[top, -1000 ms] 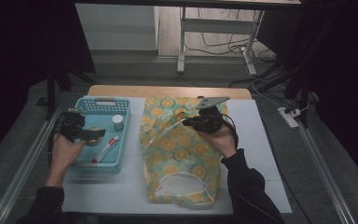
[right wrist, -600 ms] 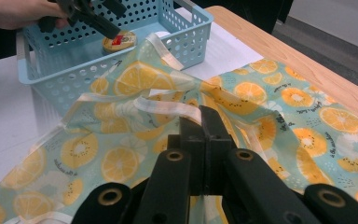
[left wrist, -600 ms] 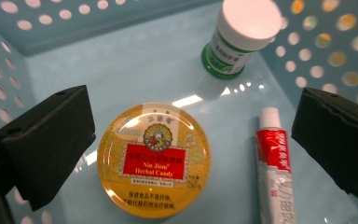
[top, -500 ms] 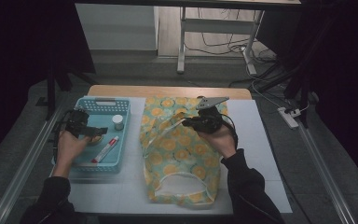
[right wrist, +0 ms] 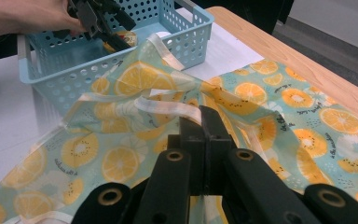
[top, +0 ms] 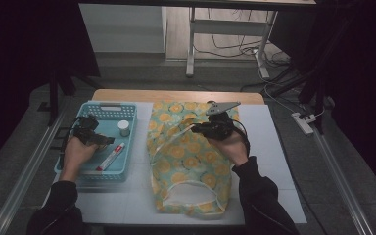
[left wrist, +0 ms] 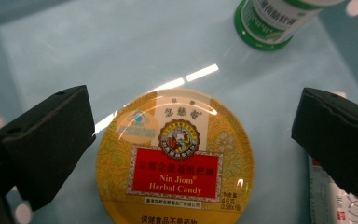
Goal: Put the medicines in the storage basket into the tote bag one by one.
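Your left gripper (left wrist: 186, 140) hangs jaws spread either side of the round yellow herbal-candy tin (left wrist: 175, 158), not touching it; the high view shows it in the pale blue perforated plastic basket (top: 127, 169). Your right gripper (right wrist: 204, 122) is clamped on the lemon-print fabric bag (right wrist: 121, 158), holding it up; its view shows the jaws pressed together on the cloth.

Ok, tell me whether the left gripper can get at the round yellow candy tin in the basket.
Probably yes. The left gripper hangs right above the candy tin in the basket, jaws open on either side, with nothing lying across the lid.
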A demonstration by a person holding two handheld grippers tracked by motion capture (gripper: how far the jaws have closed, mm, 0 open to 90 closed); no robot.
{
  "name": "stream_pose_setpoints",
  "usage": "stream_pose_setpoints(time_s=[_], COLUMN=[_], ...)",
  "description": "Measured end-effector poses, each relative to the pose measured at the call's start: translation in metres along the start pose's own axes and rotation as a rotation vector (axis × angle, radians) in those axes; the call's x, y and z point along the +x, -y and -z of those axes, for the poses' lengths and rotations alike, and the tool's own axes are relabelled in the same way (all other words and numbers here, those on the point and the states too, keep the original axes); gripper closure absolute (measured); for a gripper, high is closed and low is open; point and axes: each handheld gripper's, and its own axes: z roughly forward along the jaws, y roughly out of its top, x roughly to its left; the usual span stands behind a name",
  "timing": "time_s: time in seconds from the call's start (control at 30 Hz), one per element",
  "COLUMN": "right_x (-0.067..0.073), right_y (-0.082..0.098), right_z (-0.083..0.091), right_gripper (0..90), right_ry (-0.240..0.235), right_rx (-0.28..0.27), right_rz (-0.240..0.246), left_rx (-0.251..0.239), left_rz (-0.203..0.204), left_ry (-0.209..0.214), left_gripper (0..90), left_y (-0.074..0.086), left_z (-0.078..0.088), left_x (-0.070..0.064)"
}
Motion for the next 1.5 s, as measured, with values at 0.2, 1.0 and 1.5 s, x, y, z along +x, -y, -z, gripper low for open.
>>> stream_pose_setpoints(time_s=[0.2, 1.0, 1.5], right_x=[0.000, 0.000, 0.000], right_y=[0.000, 0.000, 0.000], right_z=[0.000, -0.001, 0.000], right_gripper=[89.3, 89.3, 89.3], right_ry=[0.000, 0.000, 0.004], right_rx=[0.000, -0.001, -0.008], right_rz=[0.000, 0.000, -0.013], left_rx=[0.059, 0.160, 0.033], left_rz=[0.012, 0.027, -0.031], left_ry=[-0.006, -0.071, 0.005], left_gripper=[0.0, 20.0, 20.1], left_y=[-0.001, -0.002, -0.007], left_z=[-0.003, 0.001, 0.028], left_x=[-0.001, -0.004, -0.018])
